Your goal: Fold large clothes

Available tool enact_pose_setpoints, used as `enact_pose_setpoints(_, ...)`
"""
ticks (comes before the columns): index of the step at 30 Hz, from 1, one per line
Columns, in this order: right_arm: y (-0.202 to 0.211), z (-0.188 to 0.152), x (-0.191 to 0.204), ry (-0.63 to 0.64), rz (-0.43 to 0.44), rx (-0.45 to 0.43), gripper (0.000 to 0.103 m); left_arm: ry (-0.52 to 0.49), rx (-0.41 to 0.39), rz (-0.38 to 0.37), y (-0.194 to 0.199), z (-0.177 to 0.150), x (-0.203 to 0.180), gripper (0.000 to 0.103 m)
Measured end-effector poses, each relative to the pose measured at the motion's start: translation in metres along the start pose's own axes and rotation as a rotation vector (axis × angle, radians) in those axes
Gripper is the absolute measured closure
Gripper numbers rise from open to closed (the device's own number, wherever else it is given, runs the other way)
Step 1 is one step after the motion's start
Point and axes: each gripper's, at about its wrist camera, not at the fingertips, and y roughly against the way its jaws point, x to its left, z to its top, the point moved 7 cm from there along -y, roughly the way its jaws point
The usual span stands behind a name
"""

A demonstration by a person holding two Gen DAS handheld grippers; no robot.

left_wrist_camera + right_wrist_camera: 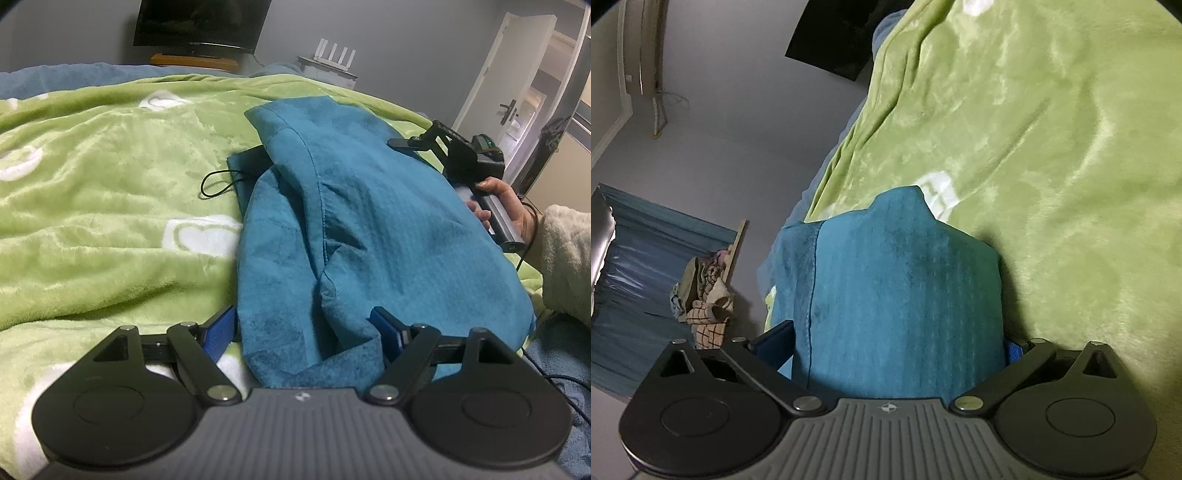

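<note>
A green plush blanket (103,206) with white heart outlines covered the bed, wide and bare to the left of the garment. On it lay a teal fleece garment (351,221), partly folded into a long bundle whose long axis ran from the left gripper away toward the far edge of the bed, where a television (199,22) and a router (334,51) stood by the grey wall. One seamed edge curved down the middle of the bundle; a darker teal layer and a thin black cord loop (218,184) stuck out on its left side.

The left gripper (306,332) sat at the near end of the garment with its blue pads wide apart, the cloth bunched between them; whether they pressed on it I could not tell. The right gripper (901,347), held in a hand (506,206) with a cream fleece sleeve (565,258), was at the garment's right edge. In its own view a fold of teal cloth filled the span between its spread fingers, seemingly clamped
</note>
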Motion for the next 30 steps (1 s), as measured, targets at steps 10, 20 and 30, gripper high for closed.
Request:
enact_pose_setpoints(10, 0.054, 0.003, 0.074, 0.282, 0.052, -0.218, 0.038, -0.006, 0.023, 0.030, -0.006, -0.002, -0.001, 0.024)
enact_pose_setpoints(20, 0.049, 0.115, 0.123, 0.514, -0.263, -0.301, 0.023, -0.027, 0.058, 0.047, -0.015, -0.004, 0.002, 0.024)
enact_pose_setpoints(30, 0.081, 0.071, 0.083, 0.611, -0.603, -0.496, 0.000, -0.029, 0.062, 0.054, -0.015, -0.004, 0.000, 0.024)
